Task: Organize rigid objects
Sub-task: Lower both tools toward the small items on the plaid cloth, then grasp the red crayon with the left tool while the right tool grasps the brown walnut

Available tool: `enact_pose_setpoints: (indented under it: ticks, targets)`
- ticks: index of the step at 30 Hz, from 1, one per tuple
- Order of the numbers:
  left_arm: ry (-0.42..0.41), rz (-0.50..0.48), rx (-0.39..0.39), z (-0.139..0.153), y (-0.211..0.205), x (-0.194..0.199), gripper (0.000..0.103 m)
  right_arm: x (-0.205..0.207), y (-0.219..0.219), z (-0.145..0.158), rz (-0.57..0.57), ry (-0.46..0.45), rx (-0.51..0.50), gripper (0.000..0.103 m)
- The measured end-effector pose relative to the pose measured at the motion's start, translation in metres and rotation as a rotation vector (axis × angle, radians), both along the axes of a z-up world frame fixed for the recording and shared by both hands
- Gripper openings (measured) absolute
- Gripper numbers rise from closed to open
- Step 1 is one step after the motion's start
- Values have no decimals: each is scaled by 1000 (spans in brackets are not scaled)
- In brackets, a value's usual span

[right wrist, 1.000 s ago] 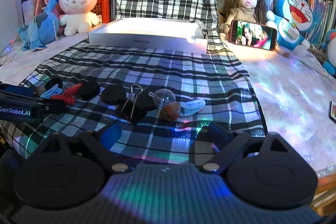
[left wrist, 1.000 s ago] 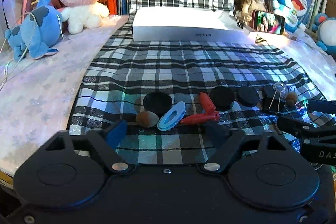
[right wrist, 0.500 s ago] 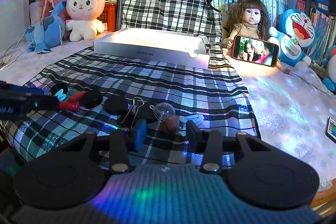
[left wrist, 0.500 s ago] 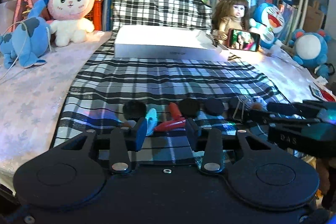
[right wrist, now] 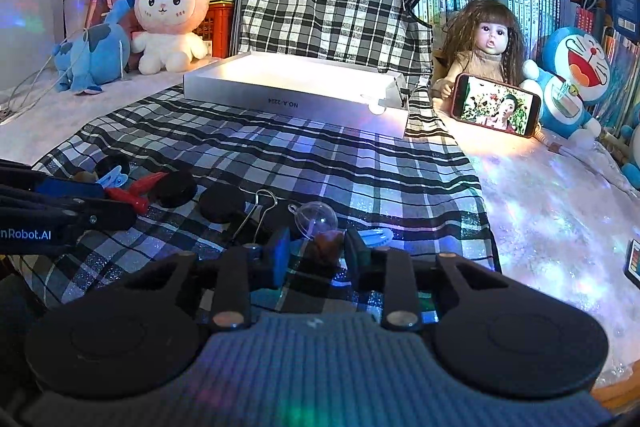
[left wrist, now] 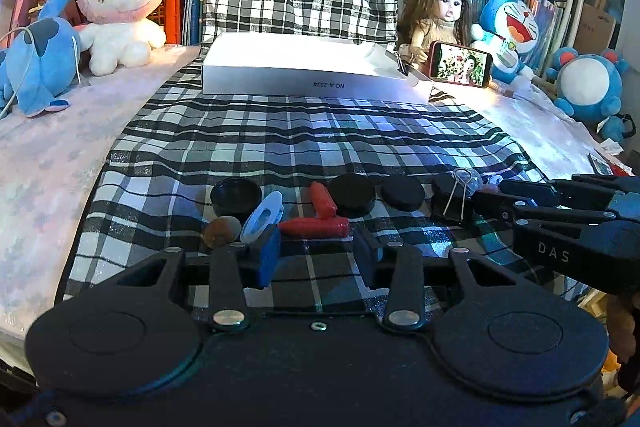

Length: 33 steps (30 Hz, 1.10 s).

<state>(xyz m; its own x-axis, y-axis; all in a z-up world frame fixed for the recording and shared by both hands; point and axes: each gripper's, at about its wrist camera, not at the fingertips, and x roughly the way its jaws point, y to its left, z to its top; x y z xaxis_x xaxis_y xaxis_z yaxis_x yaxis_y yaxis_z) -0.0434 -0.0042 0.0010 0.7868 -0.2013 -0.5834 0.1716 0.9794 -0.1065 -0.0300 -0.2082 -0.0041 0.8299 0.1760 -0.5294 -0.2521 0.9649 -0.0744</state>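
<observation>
jaws of the right gripper [right wrist: 313, 255], just narrowed, flank the brown pebble [right wrist: 329, 241] at lower centre, contact unclear; left gripper [left wrist: 316, 255] jaws part-closed, empty, red clip [left wrist: 314, 227] lying crosswise just beyond; white box [right wrist: 296, 95] far behind.

Two wrist fisheyes low over plaid cloth [left wrist: 304, 131], facing white box [right wrist: 296, 87] — shared, close, slightly downward
</observation>
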Motion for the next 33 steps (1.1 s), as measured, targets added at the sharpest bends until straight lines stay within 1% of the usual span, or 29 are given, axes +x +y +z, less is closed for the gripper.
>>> enact_pose_setpoints:
  ticks: [3, 7, 13, 17, 24, 25, 26, 33]
  targets:
    - [-9, -6, -7, -1, 1, 3, 38, 1, -1, -1, 2, 4, 4, 34]
    - [-25, -10, 4, -1, -1, 4, 39, 0, -2, 0, 18, 9, 20, 28]
    - [-99, -32, 126, -5, -13, -2, 42, -3, -1, 2, 43, 27, 61, 26]
    - [-121, -44, 160, -9, -18, -4, 43, -5, 2, 1, 55, 19, 42, 26]
    - [-106, -36, 127, -12, -11, 1, 43, -2, -1, -3, 49, 30, 35, 27]
    - [-107, -36, 127, -13, -11, 1, 43, -2, -2, -3, 50, 28, 35, 28]
    - [-107, -36, 127, -13, -11, 1, 43, -1, -2, -3, 53, 27, 34, 33]
    - [-112, -31, 122, -13, -12, 1, 42, 2, 1, -9, 62, 22, 29, 34]
